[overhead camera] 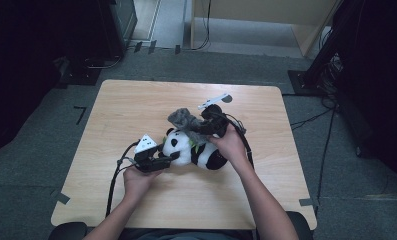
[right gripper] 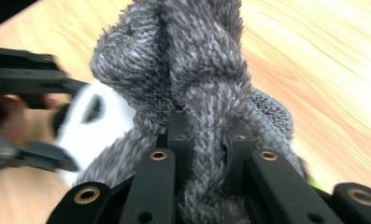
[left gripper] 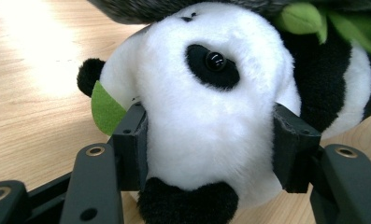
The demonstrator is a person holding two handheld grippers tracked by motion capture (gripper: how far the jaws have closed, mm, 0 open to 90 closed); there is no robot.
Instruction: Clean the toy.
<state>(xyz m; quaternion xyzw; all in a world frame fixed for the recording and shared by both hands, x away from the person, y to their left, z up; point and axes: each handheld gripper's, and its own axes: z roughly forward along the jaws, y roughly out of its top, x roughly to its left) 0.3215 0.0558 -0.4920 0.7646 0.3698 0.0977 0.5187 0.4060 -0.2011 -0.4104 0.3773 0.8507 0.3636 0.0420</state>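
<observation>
The wooden table [overhead camera: 136,105] carries everything here, and the plush panda [overhead camera: 193,150] lies on its side near the middle of it, a little toward the person's edge. The job in hand looks like getting the grey fuzzy cloth [overhead camera: 186,120] onto or off the panda. To do it well I would keep the panda pinned exactly as it is and let only the cloth hand travel, pulling along the panda's length rather than straight up, so the toy is not dragged across the table. The grip on the head is soft and squashy, so it could slip if the pull comes sharply.

The left gripper [overhead camera: 172,156] sits at the panda's near-left end, its jaws closed on the head; in the left gripper view the two pads sink into the white fur either side of the face [left gripper: 206,126]. The right gripper [overhead camera: 202,124] is just beyond the panda, on its far side, with jaws pinched tight on a bunched fold of the grey cloth [right gripper: 197,93], which bulges above them.

The panda is white with black ears, a black eye patch around a glossy bead eye [left gripper: 216,59], black limbs, and green felt leaves [left gripper: 106,108] by its cheek and chest. The cloth is a shaggy, mottled grey knit lying over the panda's upper side.
</observation>
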